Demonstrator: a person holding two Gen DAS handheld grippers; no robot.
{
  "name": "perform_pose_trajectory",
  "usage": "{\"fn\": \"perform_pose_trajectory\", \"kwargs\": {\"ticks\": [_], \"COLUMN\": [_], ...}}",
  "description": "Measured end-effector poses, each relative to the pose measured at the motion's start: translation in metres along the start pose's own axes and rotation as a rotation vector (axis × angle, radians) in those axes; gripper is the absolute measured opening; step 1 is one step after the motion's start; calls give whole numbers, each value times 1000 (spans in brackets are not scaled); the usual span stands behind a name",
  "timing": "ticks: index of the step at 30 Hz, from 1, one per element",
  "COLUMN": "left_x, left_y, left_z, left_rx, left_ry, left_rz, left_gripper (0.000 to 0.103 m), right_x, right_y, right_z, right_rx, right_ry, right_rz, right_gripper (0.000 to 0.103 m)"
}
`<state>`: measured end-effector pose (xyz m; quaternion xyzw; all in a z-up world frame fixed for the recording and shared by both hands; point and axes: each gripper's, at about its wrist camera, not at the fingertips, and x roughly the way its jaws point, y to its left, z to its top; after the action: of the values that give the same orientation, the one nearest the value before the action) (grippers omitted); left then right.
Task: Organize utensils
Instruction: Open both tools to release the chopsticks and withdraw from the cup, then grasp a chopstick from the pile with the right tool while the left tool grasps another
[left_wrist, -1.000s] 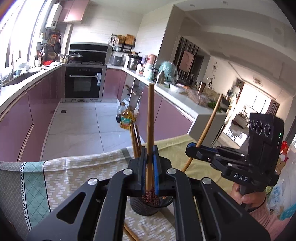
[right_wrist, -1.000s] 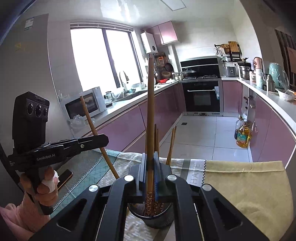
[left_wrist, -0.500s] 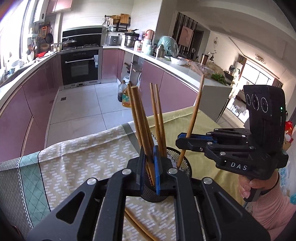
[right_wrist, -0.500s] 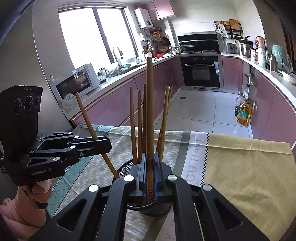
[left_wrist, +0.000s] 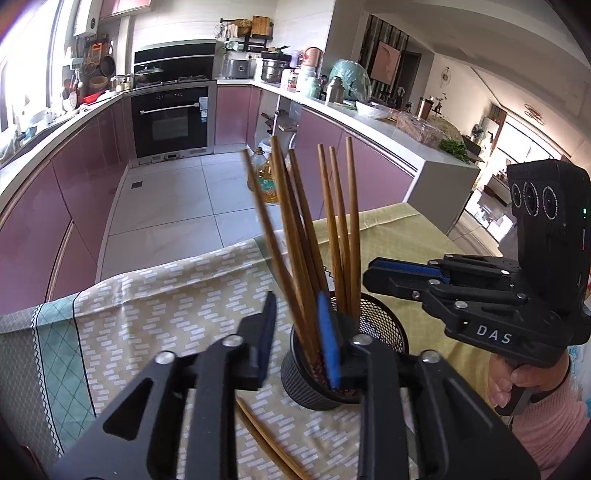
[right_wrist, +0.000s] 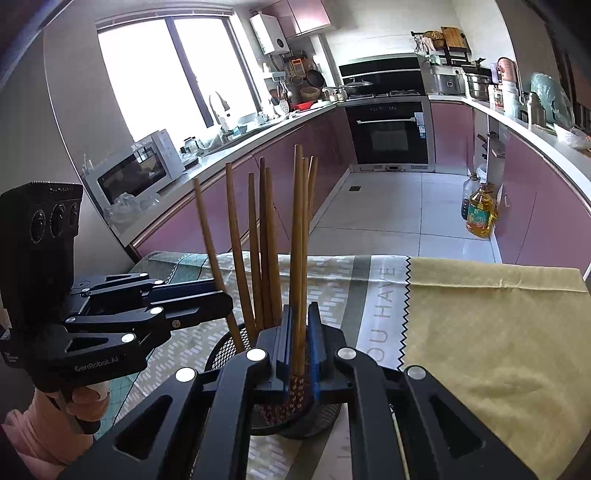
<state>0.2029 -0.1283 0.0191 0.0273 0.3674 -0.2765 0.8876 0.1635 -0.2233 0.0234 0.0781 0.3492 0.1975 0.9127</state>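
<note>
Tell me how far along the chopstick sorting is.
Done: several chopsticks stand in the mesh holder. In hand: the left gripper's jaws are opening around one in it; the right gripper grips another chopstick. Left: loose chopsticks lying on the cloth.

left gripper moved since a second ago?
Yes. The left gripper has come down toward the mesh holder on the tablecloth; its jaws are opening, chopsticks between them.

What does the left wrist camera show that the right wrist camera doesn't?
Left wrist only: loose chopsticks lying on the tablecloth, and the right gripper from the side.
Right wrist only: the microwave, the window, and the left gripper from the side.
Both: the mesh holder full of upright chopsticks, and the oven.
</note>
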Motion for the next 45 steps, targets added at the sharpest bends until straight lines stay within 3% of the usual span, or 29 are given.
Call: {"fn": "perform_pose_trajectory", "kwargs": {"ticks": [2,5,8,10,12,18,28,34,45], "left_x": [-4,-14,-31,-45,-58,-83,-78,-70,-61], "left_y": [0,0,1,2,2,7,41,51,44], "left_z": [-3,-9,-19,-27,-37,-76,-141,-164,-173], "left_rx": [-3,-2,-1,1,5,6,-86,-128,-131], "left_ry": [-13,-44,-93,-126,-154,-176,-62,-21,10], "left_rz": [11,25,43,49,58,106,167,165,139], "left_gripper": [30,32,37,41,55,66,66,66,66], "right_x": [-5,-14,-25,-35,-44,-46,27,39,46], "right_y": [2,7,16,24,32,58,79,88,97], "right_z": [-2,-6,-11,-16,-23,-58,-116,-128,-134], "right_rx": [-5,-21,-46,-67,-92,-154,-115,-119,-147], "right_ry": [-11,-31,-58,-78,-92,-44,194,220,230], "right_rz": [3,4,12,30,53,135,128,83,18], "right_gripper": [11,22,22,25,28,36,36,36,36]}}
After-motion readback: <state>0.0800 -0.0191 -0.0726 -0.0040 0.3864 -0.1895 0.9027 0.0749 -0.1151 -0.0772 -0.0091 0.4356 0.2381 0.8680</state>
